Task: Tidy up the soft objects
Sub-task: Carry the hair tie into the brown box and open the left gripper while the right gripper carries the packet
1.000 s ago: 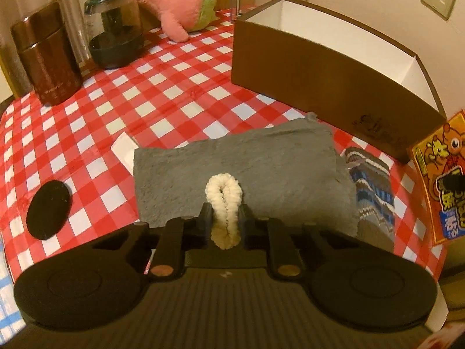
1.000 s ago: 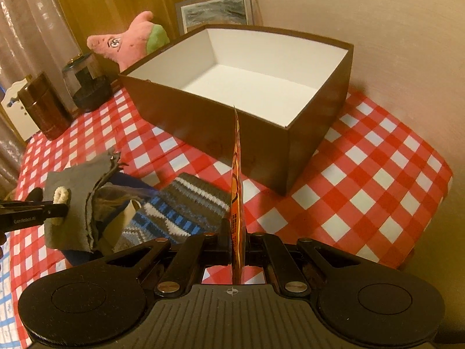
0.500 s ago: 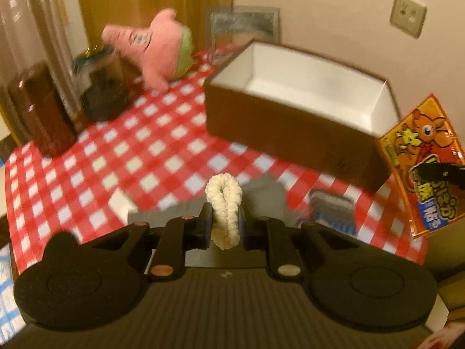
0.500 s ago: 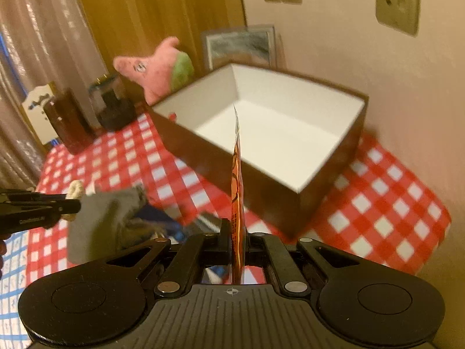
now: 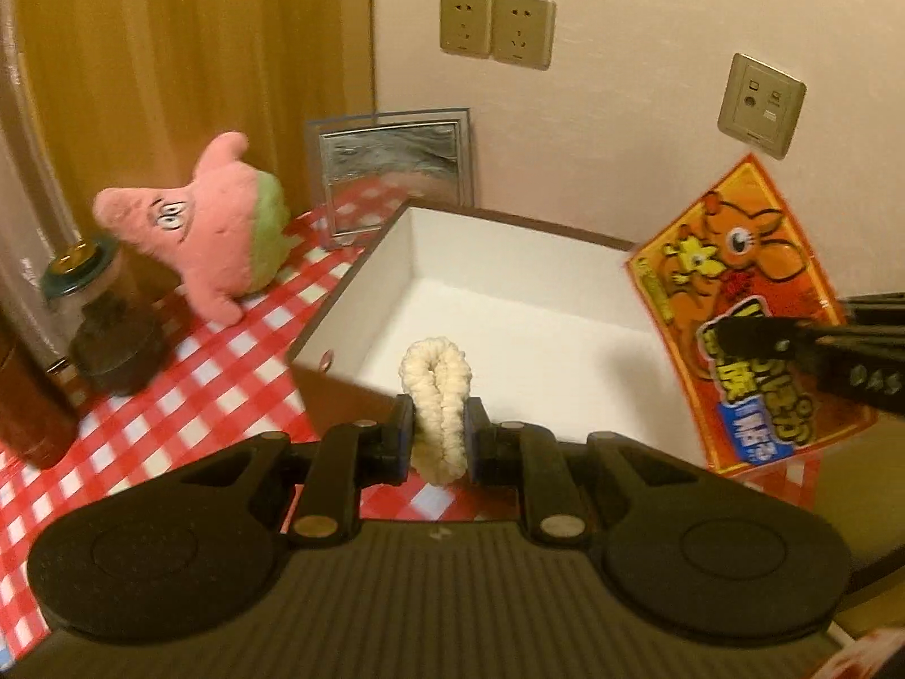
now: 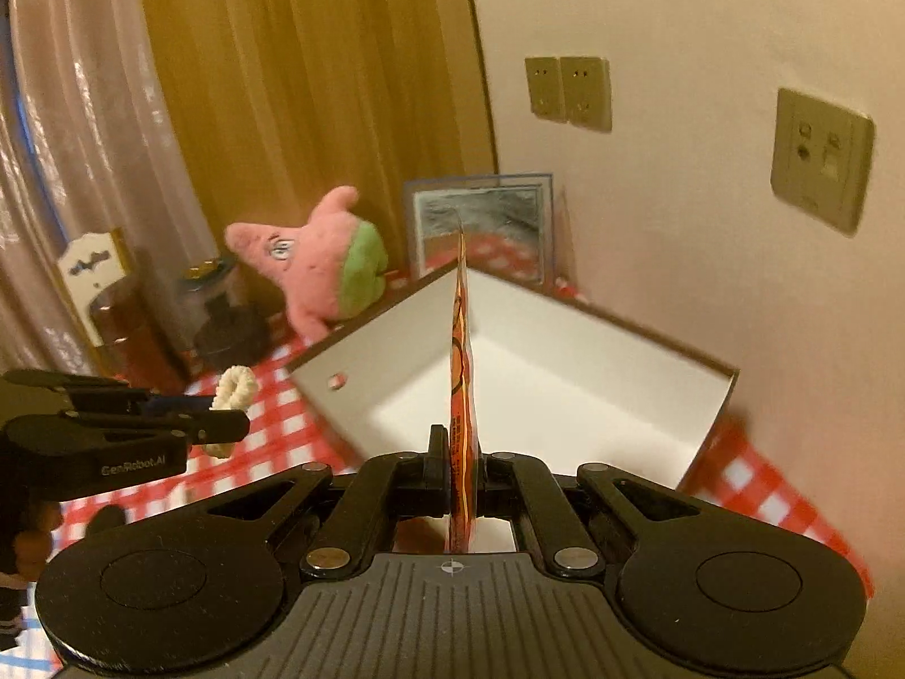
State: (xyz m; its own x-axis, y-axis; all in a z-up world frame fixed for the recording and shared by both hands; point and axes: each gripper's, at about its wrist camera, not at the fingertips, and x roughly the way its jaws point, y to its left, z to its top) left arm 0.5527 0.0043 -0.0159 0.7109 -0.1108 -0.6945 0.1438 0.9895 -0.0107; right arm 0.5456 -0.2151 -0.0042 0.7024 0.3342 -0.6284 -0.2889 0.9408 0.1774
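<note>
Above the near edge of the brown box (image 5: 328,390), the left gripper (image 5: 435,433) is clamped on a cream scrunchie (image 5: 435,396). It is a ribbed, fuzzy fabric loop squeezed flat into a narrow upright oval, one end rising above the pads, the other hanging just below them. From the right wrist view the same scrunchie (image 6: 233,396) sticks out past the tips of the left gripper (image 6: 226,416), over the red-and-white checked tablecloth (image 6: 277,424), beside the box's near left corner.

Right gripper (image 6: 461,469): jaws closed tight on a flat orange packet (image 6: 461,396), seen edge-on and standing upright over the open box (image 6: 565,390). Left wrist view shows its face: the packet (image 5: 746,294) is glossy orange with a red border, two cartoon kangaroo-like animals, large yellow characters and a blue label at the bottom; the characters are too blurred to read. The right gripper's fingertips (image 5: 746,336) pinch it at mid-height.

Box interior is white and bare, with a small round hole in one wall.

Legible writing: "GenRobot.AI" on the side of the left gripper.

Background: pink star-shaped plush (image 5: 209,237) with green shorts, framed picture (image 5: 390,170) leaning on the wall, glass jar (image 5: 107,328), wall sockets (image 5: 495,31).
</note>
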